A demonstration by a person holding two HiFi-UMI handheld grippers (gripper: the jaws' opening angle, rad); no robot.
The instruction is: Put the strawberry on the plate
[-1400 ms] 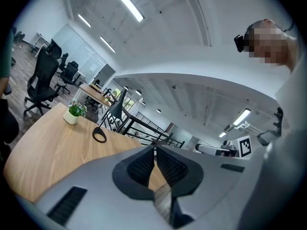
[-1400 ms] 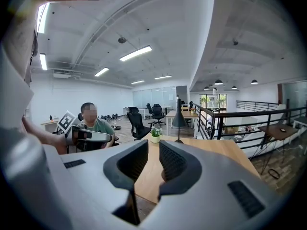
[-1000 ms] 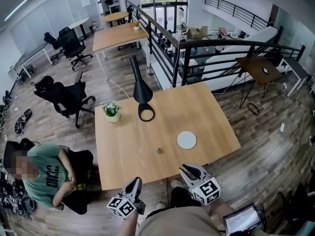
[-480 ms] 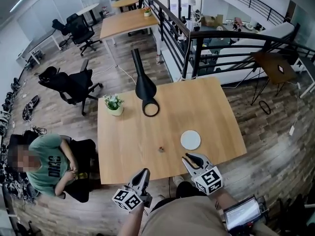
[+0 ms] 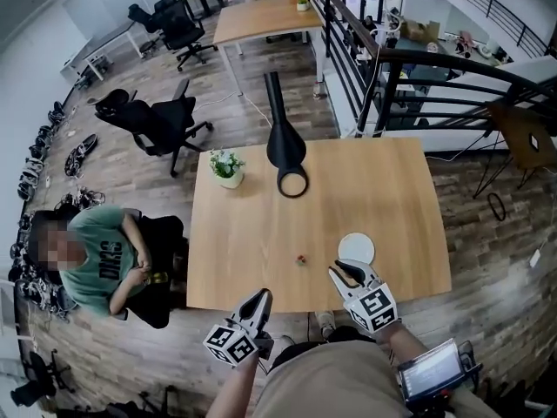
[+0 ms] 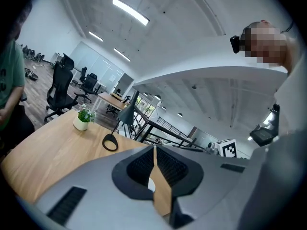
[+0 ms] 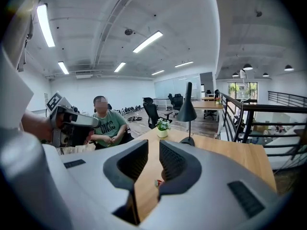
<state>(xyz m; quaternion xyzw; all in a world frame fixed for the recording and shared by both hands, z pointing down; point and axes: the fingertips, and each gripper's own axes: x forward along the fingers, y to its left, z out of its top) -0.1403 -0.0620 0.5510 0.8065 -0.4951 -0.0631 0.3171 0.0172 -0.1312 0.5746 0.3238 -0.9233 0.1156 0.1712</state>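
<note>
The strawberry [image 5: 301, 259] lay on the wooden table [image 5: 252, 233], near the left side of the white plate [image 5: 356, 248] and not touching it. The right gripper [image 5: 345, 271], jaws nearly closed and empty, was just short of the plate. The left gripper [image 5: 264, 296], jaws together and empty, was farther from the plate.

We hold both grippers low in the head view. Our left gripper [image 5: 263, 295] sits at about 6 o'clock, with its tips aimed toward 1 o'clock. Its marker cube [image 5: 229, 347] rides at the rear, above our bare left forearm [image 5: 228, 392]. Its jaws meet at the tips, with nothing between them. Our right gripper [image 5: 336, 272] sits at about 5 o'clock and aims toward 11 o'clock. Its marker cube [image 5: 376, 310] sits just ahead of our right wrist [image 5: 396, 340]. Its jaws stand closed to a narrow slit and grip nothing. Both grippers tilt slightly downward, and their tips are well apart.
</note>
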